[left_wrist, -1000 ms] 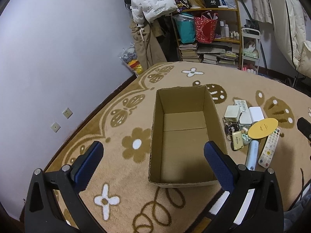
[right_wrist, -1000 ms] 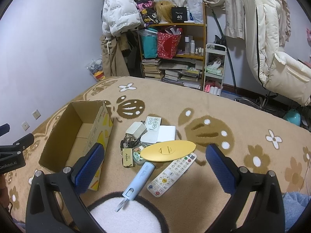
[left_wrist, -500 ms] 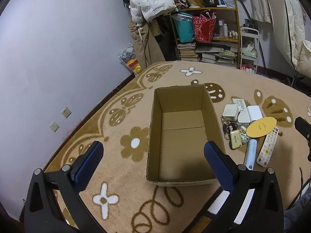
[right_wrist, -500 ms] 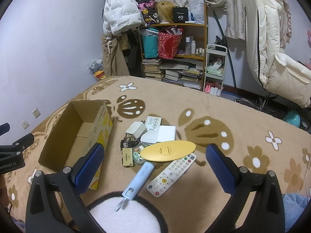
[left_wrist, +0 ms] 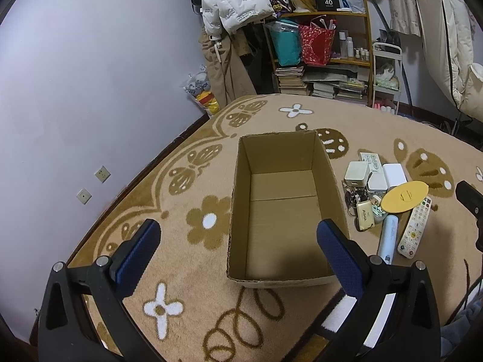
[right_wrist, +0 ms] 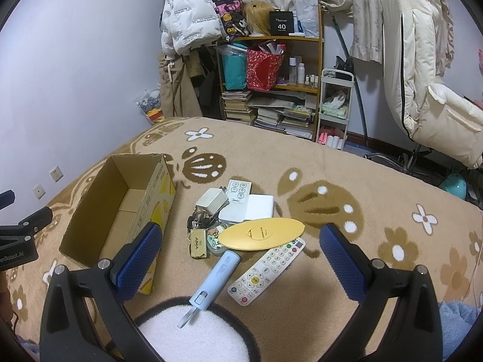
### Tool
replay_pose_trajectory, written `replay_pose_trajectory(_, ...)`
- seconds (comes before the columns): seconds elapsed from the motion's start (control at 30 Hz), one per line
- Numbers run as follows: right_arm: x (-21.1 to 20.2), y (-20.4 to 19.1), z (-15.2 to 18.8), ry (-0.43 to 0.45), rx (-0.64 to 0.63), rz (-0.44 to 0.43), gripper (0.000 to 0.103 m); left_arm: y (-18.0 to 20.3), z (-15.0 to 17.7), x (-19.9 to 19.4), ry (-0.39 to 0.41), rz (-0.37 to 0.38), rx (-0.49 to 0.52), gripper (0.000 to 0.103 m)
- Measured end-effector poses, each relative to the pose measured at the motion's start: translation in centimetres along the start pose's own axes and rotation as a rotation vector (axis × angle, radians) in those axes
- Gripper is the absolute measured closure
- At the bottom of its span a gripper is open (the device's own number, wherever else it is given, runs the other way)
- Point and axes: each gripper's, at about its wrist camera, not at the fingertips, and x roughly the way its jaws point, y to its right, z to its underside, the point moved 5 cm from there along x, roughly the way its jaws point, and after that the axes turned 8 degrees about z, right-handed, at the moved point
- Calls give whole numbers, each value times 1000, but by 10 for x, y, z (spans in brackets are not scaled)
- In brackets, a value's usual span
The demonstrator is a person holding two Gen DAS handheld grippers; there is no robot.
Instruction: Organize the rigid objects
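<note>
An open, empty cardboard box (left_wrist: 283, 211) stands on the carpet; it also shows in the right wrist view (right_wrist: 120, 205). To its right lies a pile: yellow oval lid (right_wrist: 262, 234), white remote (right_wrist: 267, 271), light blue cylinder device (right_wrist: 215, 276), key tag (right_wrist: 198, 242), white adapter (right_wrist: 211, 200), flat white remote (right_wrist: 238, 191), white box (right_wrist: 259, 207). The pile shows in the left wrist view too, with the lid (left_wrist: 404, 196). My left gripper (left_wrist: 238, 259) is open and empty above the box's near end. My right gripper (right_wrist: 241, 265) is open and empty above the pile.
A cluttered shelf (right_wrist: 271, 84) with books and bags stands at the back, a white cart (right_wrist: 335, 108) beside it. A cream chair (right_wrist: 437, 96) is at the right. A white round carpet patch (right_wrist: 196, 335) lies near me.
Both views have shifted only slightly; the left gripper drifted a little back from the box. Nothing was grasped or moved.
</note>
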Motion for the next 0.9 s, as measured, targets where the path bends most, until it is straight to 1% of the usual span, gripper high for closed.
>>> replay_pose_trajectory(0.47,1,-1,0,-1,-2,2,0,2,1,0,2,-2,7,1)
replay_pose_trajectory(0.7,-1,-3,-2,-9,4,-4,0,-6,-7,4,-4,3,2,1)
replay_pose_trajectory(0.83,2,-1,-1,-13,2,-4,0,-7,-13,10,-10,-13,25,1)
replay_pose_trajectory(0.9,11,0,2,-19,5,-8,0,-7,-16,13,-15,-18,33,1)
